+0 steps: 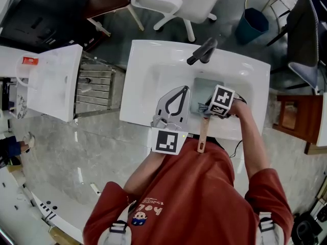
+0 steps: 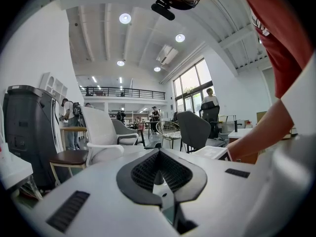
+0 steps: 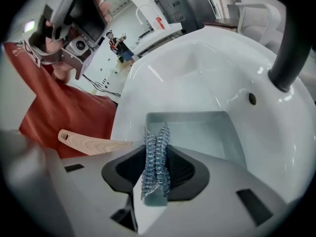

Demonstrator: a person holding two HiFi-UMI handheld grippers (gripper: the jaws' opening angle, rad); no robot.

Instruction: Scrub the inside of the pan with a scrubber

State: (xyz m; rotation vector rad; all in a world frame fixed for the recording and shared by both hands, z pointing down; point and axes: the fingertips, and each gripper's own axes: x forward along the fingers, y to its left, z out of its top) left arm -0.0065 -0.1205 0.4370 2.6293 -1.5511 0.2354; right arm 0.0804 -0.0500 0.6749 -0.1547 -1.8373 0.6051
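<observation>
down in the white sink (image 1: 148, 70), below the dark faucet (image 1: 203, 51), sits a square grey-green pan (image 1: 204, 88). its pale wooden handle (image 1: 202, 137) sticks out over the near rim toward the person in the red shirt. the right gripper view looks into the same pan (image 3: 197, 127), whose flat floor and low walls show bare beyond the jaws, with the handle (image 3: 89, 142) running off to the left.

the right gripper (image 1: 210, 107) hangs over the pan's near edge. its jaws are clamped on a blue mesh scrubber (image 3: 154, 172), folded into a narrow upright strip between the dark pads, with its top end poking out past the tips toward the pan. whether the scrubber touches the pan's floor cannot be told from either view.

the left gripper (image 1: 185, 89) lies on the sink's left side, just beside the pan, pointing toward the faucet. its fingers are drawn together at the tips with nothing between them. its own view (image 2: 159, 154) looks out over the closed jaws into a bright hall with chairs and desks.
</observation>
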